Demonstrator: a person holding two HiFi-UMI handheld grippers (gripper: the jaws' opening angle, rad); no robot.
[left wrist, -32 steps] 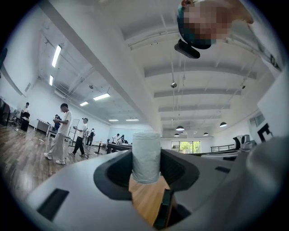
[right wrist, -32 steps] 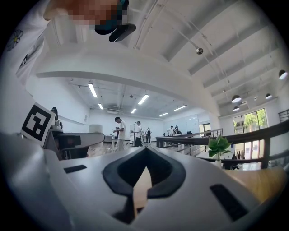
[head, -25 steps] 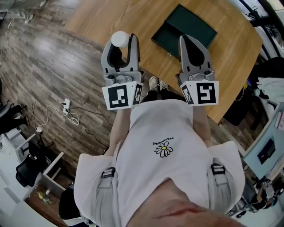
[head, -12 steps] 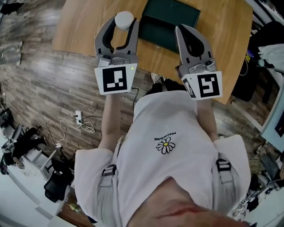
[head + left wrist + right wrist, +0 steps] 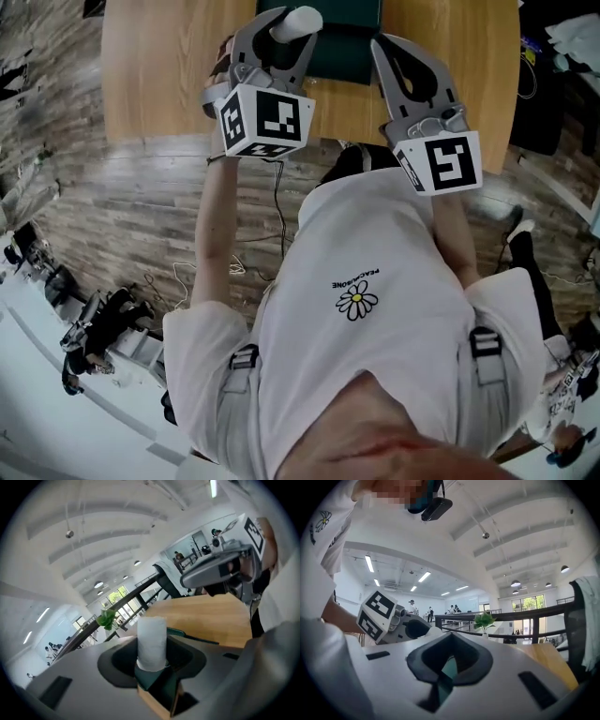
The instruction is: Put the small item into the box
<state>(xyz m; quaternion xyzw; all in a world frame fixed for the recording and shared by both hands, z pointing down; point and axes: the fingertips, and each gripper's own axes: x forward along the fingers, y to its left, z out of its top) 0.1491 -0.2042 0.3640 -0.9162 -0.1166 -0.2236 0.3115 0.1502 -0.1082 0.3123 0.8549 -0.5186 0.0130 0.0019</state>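
Observation:
My left gripper (image 5: pixel 281 28) is shut on a small white cylinder (image 5: pixel 296 20), which pokes up from between the fingers at the near edge of the dark green box (image 5: pixel 345 54). In the left gripper view the white cylinder (image 5: pixel 151 641) stands upright between the jaws, and a part of the green box (image 5: pixel 192 636) shows behind it. My right gripper (image 5: pixel 388 49) hovers just right of the box with its fingers together and nothing in them. In the right gripper view only a thin slit shows between the jaws, with green behind it.
The box lies on a wooden table (image 5: pixel 169 75) whose near edge runs under both grippers. Below it are a plank floor (image 5: pixel 141 206) with a loose cable (image 5: pixel 202 277) and dark chairs (image 5: pixel 103 323) at the left. A dark cloth (image 5: pixel 553 84) hangs at the table's right end.
Both grippers have moved forward over the table to the green box. The left one has turned to the right, still shut on the white cylinder.

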